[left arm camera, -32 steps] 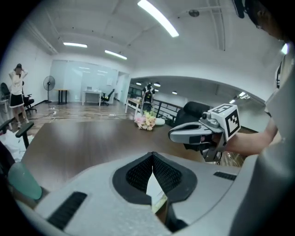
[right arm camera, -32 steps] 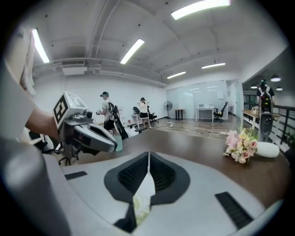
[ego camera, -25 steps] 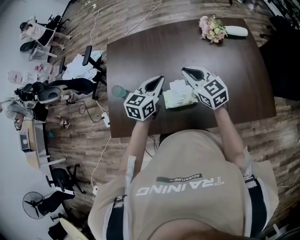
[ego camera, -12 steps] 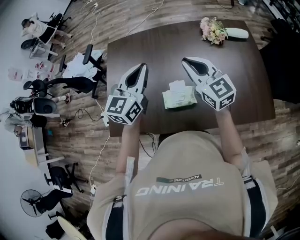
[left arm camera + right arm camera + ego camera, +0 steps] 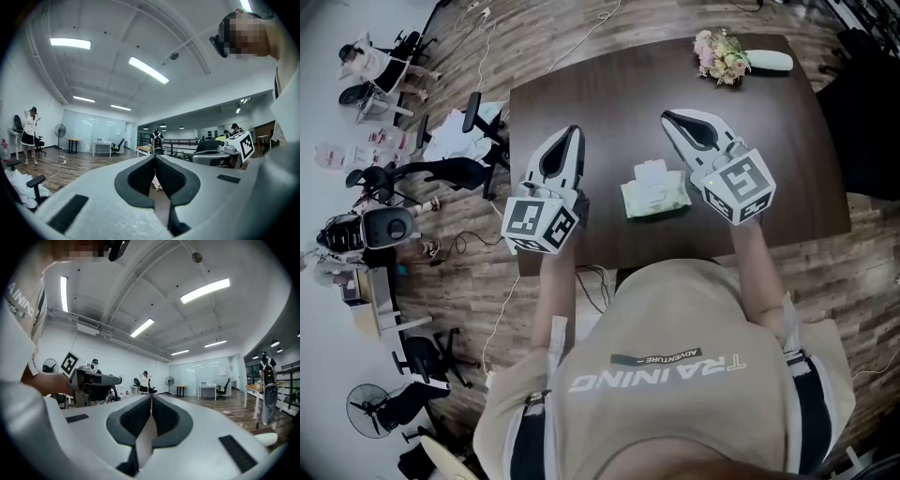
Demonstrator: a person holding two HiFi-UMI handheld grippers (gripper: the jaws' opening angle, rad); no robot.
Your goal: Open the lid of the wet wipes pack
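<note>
Flanking the wet wipes pack (image 5: 656, 197), both tools hover above the desk (image 5: 600, 98), empty: left tool (image 5: 573, 133) closed, right tool (image 5: 669, 116) closed. Pack lies flat between them, nearer the right tool, long axis running side to side

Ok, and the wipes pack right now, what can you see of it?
The wipes pack is a pale green, soft-looking pouch lying flat on the dark table, near its front edge. A white flap juts out at its far side, likely the lid, seemingly open. Only the table touches it: the left gripper and right gripper sit to either side, apart from it, jaws shut and empty.
</note>
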